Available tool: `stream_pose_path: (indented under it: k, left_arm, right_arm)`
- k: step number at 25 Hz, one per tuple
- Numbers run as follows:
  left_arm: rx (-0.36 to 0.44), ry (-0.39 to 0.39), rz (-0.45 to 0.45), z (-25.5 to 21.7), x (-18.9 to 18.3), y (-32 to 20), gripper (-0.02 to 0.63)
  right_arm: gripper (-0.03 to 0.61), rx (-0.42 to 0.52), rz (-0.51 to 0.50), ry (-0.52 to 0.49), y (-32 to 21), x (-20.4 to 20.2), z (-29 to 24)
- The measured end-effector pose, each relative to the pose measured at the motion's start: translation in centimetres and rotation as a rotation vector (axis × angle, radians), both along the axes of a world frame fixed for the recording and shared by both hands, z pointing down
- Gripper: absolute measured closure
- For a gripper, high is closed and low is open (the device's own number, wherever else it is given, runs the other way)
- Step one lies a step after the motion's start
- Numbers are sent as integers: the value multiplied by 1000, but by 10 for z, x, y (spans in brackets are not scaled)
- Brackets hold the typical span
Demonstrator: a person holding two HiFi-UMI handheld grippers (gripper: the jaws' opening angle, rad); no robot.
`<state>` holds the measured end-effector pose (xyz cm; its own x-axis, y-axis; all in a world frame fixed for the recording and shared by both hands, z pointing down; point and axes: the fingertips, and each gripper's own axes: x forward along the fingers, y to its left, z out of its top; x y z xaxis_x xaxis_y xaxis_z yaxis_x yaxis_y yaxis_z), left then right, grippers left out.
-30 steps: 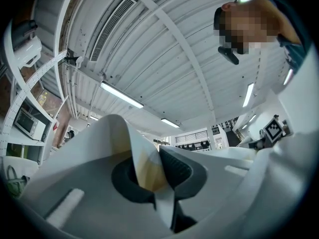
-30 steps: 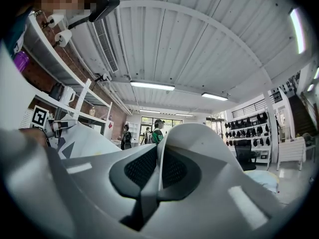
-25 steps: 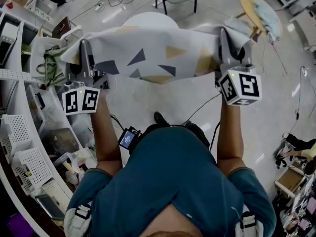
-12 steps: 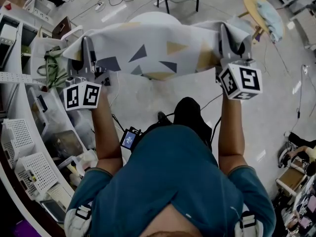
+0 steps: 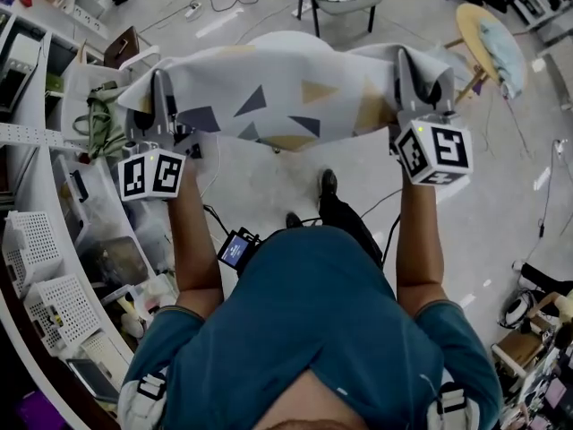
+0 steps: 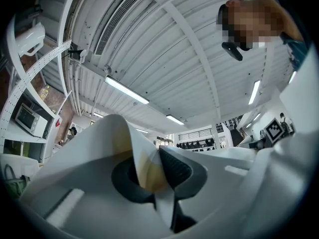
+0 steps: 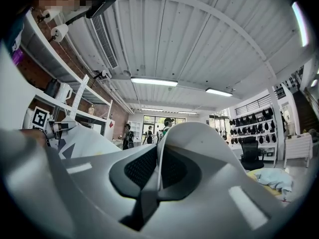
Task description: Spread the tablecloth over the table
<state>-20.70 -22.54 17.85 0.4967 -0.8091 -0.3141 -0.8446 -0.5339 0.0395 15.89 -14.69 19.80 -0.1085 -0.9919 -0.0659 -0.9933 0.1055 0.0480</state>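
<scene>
1. No word, brand name or number can be read in any view.
2. The white cube (image 5: pixel 150 175) on the left gripper (image 6: pixel 149 169) carries black-and-white square code markers, which are patterns without letters.
3. The matching white cube (image 5: pixel 436 153) on the right gripper (image 7: pixel 158 169) carries markers of the same kind.
4. The small black device with a lit blue screen (image 5: pixel 235 251) at the person's waist shows a display too small to read.
5. The small red sign (image 7: pixel 110 123) far back in the right gripper view is too small to read.
</scene>
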Motion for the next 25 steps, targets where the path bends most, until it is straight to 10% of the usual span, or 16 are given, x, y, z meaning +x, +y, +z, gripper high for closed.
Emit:
stream_pose_path:
  k: [25]
  left_arm:
    - [-12,-6,-168,-1,44,-82,589]
  right_arm:
    - [563,1,-179,-34,-141,52,5]
